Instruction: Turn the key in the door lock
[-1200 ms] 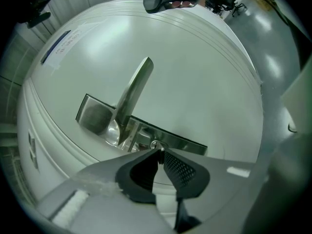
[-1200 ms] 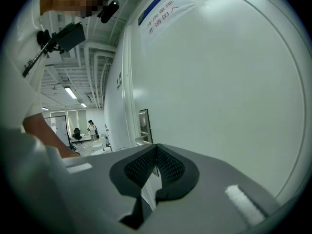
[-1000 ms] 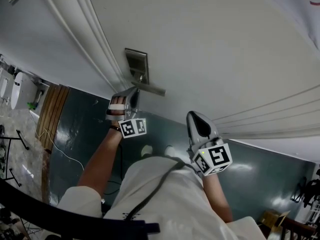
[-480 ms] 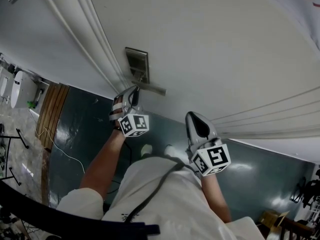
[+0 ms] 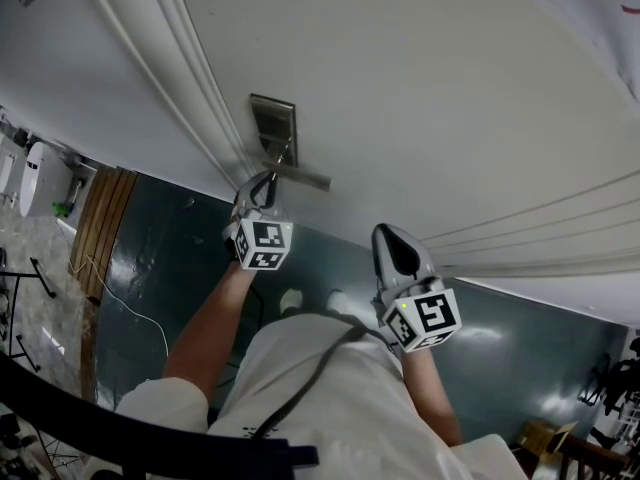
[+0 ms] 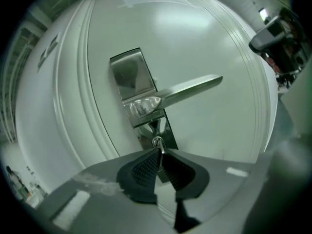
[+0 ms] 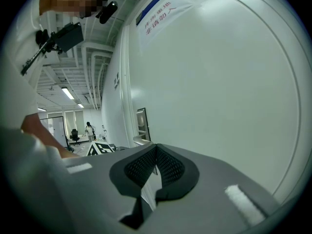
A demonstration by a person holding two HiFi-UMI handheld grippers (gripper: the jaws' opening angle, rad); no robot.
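left grey two-jaw gripper (image 6: pixel 158 154), at the lock: black ribbed pads (image 6: pixel 144 167) almost together, pinched on the head of the small silver key (image 6: pixel 157 143), with only the key's thickness between them. key blade entering the lower part of the brushed-steel rectangular lock plate (image 6: pixel 129 72), just beneath the hub of the long steel lever handle (image 6: pixel 190 89). small wire ring at the key's head, showing just above the pad tips. lever handle roughly level, pointing toward the right gripper's side. lock plate set close to the moulded edge of the white panelled door (image 6: pixel 214 130).

right grey two-jaw gripper (image 7: pixel 156 150), apart from the lock, further along the door: pad tips closed on each other, nothing between them. ahead of it, plain white door surface (image 7: pixel 234 91), with a white paper notice (image 7: pixel 163 6) bearing a blue strip and red print high up.

head view: left gripper (image 5: pixel 268 180) just below the lock plate (image 5: pixel 272 123) and the lever handle (image 5: pixel 300 175). right gripper (image 5: pixel 392 236) lower right, well clear of both, touching nothing. black-and-white marker cube at the rear of each gripper, left (image 5: pixel 265 243) and right (image 5: pixel 425 318). dark green glossy floor (image 5: pixel 170 268) at the door's foot.
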